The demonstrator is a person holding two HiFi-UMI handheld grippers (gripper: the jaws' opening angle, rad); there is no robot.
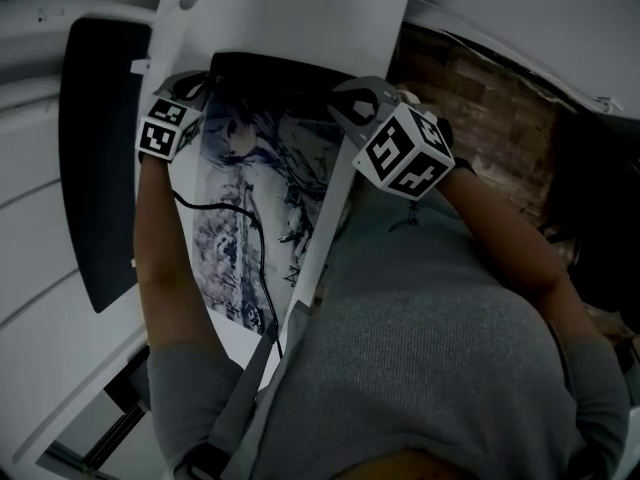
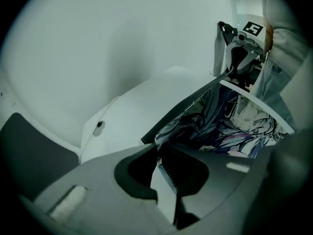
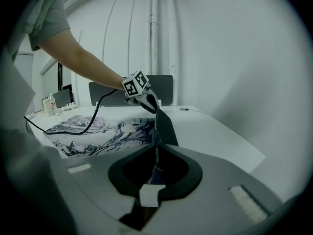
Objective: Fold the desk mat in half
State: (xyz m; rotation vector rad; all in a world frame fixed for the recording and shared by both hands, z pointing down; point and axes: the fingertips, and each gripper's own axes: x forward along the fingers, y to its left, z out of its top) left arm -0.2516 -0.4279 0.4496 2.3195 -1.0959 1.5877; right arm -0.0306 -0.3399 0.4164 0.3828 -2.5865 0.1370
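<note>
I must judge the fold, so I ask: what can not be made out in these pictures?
- Head view: the black cable ends out of sight behind the person's grey sweater.
- Head view: the sweater also hides the near right part of the white desk.
- Right gripper view: the small containers at the far end are too small to identify.
- Left gripper view: the body of the left gripper covers the part of the desk mat nearest the camera.

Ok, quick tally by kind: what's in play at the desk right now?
Grippers: 2, the left gripper and the right gripper, each shut on the mat's lifted edge
Mat: 1
Cable: 1, lying across the mat
Desk: 1
Total: 5
</note>
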